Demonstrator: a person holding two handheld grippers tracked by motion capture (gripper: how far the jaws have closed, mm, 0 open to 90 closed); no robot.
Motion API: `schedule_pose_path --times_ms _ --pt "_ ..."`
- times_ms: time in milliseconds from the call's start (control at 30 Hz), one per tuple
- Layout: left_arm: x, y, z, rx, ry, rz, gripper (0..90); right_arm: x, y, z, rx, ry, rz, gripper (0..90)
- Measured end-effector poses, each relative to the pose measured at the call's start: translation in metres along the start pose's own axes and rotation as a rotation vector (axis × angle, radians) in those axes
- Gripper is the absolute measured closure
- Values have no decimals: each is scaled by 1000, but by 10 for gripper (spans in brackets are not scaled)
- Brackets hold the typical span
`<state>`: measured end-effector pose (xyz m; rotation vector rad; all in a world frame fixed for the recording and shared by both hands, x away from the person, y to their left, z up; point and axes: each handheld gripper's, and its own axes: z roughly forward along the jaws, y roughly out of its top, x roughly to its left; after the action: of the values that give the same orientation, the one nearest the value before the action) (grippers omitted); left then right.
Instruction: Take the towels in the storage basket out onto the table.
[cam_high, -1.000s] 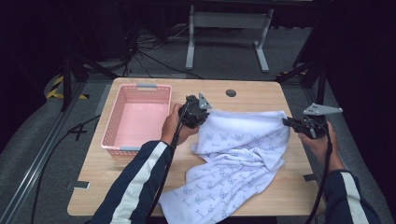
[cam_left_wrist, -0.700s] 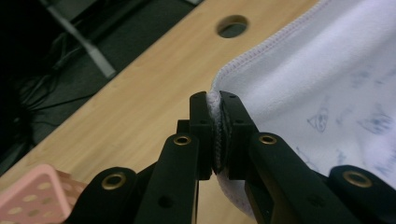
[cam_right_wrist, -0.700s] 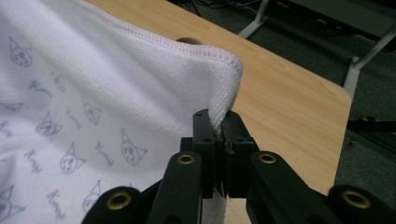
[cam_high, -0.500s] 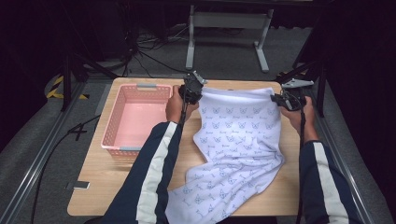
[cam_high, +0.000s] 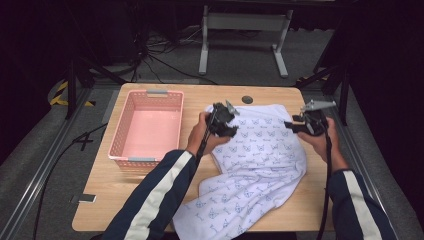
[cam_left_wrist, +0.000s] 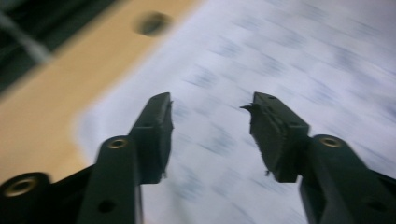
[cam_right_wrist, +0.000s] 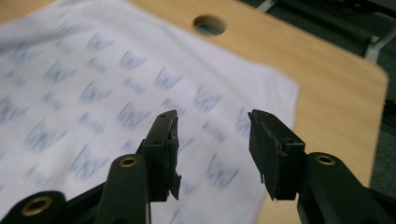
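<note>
Jaws on both grippers have just been opening and are standing apart, nothing between them — the left gripper (cam_high: 223, 120) and right gripper (cam_high: 306, 125) are hovering over the far corners of the white butterfly-print cloth (cam_high: 260, 165). The cloth is lying spread on the tabletop (cam_high: 280, 95), trailing off its near edge — a pink basket (cam_high: 148, 128) is sitting to its left.
</note>
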<state>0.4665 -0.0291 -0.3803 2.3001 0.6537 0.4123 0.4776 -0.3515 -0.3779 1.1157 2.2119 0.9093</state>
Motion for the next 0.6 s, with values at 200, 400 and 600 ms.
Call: schedule_pose_path --times_ms 200,400,600 --pt "-38 -43 1 91 -55 87 594 35 -55 -24 46 133 13 537" --pt "-29 -70 18 129 -25 0 676 67 -92 -39 74 162 -15 531" --pt "-10 -75 29 106 15 -45 710 50 -104 -20 141 62 25 506"
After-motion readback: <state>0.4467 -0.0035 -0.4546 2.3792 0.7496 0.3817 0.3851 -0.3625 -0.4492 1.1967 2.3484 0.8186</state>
